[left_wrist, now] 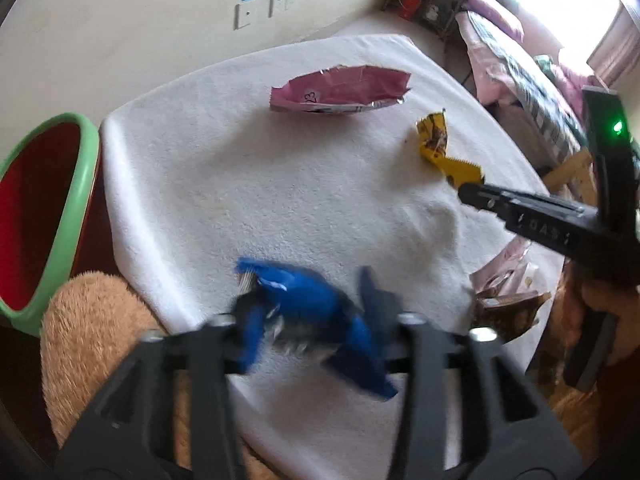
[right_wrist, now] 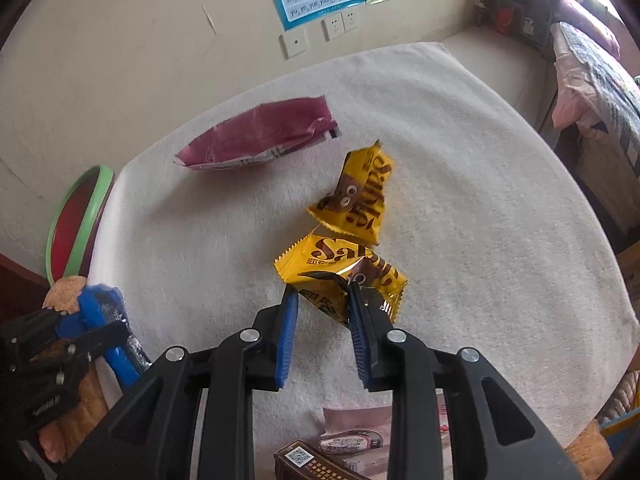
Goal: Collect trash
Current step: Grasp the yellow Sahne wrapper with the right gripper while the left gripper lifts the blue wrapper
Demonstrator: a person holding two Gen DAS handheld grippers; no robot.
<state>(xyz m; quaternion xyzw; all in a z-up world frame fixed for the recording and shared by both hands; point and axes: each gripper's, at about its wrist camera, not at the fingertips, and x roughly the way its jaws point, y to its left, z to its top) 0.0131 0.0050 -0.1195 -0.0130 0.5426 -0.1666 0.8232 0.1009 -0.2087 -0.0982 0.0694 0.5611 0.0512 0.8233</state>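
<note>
A white cloth covers the table [left_wrist: 224,168]. My left gripper [left_wrist: 312,304] is near the table's front left edge, its jaws closed on a blurred blue wrapper [left_wrist: 304,292] with a silver inside. The right wrist view shows that left gripper [right_wrist: 96,312] at the far left. My right gripper [right_wrist: 322,298] pinches a yellow snack wrapper [right_wrist: 340,268] between its blue pads. From the left wrist view the right gripper [left_wrist: 468,190] holds the wrapper's serrated edge [left_wrist: 464,170]. A second yellow wrapper [right_wrist: 356,196] lies just beyond. A torn pink bag [right_wrist: 260,136] lies further back.
A red bin with a green rim [left_wrist: 76,200] stands left of the table. Below it sits a tan plush thing [left_wrist: 88,340]. More wrappers [right_wrist: 344,440] lie at the near edge under my right gripper. A wall with posters is behind, a bed [left_wrist: 532,80] at the right.
</note>
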